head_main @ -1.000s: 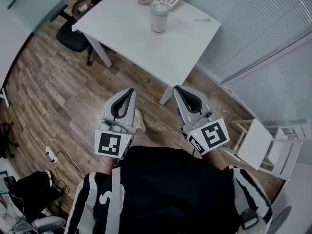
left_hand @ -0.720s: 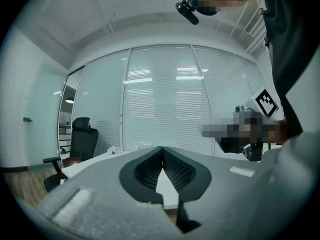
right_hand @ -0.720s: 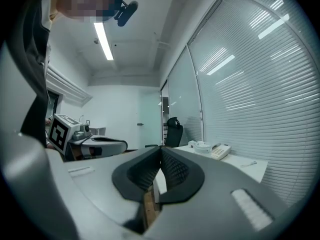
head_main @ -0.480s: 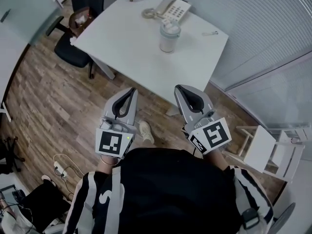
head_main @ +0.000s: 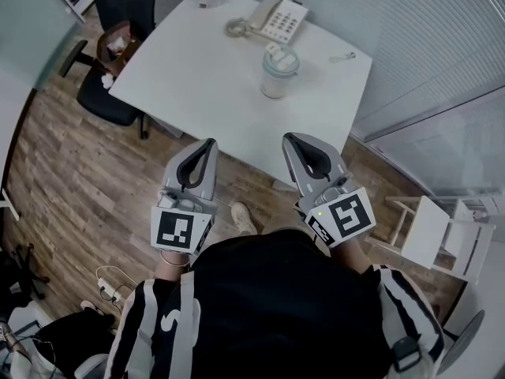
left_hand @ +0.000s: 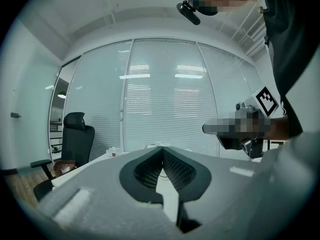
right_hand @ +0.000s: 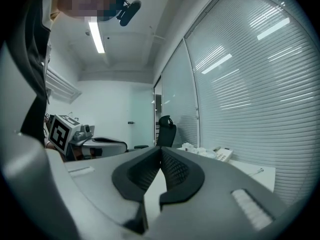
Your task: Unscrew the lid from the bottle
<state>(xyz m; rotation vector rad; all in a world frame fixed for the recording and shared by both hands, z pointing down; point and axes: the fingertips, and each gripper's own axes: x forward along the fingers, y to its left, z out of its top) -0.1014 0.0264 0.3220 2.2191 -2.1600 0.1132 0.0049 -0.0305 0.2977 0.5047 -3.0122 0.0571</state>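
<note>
Nearer than a second ago, the white square desk [head_main: 197, 93] has slid down toward me in the head view. The translucent plastic bottle [head_main: 278, 77] standing on it has come with it, while both claws keep almost the same places in front of my dark top. That bottle stands upright on the far right part of the desk, its pale screw lid [head_main: 281, 60] on top. It is near a beige push-button telephone [head_main: 278, 20] but apart from it, and a thin pen-like thing [head_main: 342, 56] lies toward the right edge. My left claw [head_main: 208, 143], grey with a black-and-white marker cube at its back, hangs over the brown wood-plank floor [head_main: 71, 172], with its tip at the desk's near edge. My right claw [head_main: 289, 138], of the same make, reaches just over the near corner. Both are well apart from the bottle and touch nothing. Each gripper view shows its ribbed black pads pressed together at the tips with nothing between them, so both claws are clenched and empty. A black wheeled office chair [head_main: 110, 101] stands at the desk's left side, and a white folding chair [head_main: 438, 235] is by the blinds on my right.
</note>
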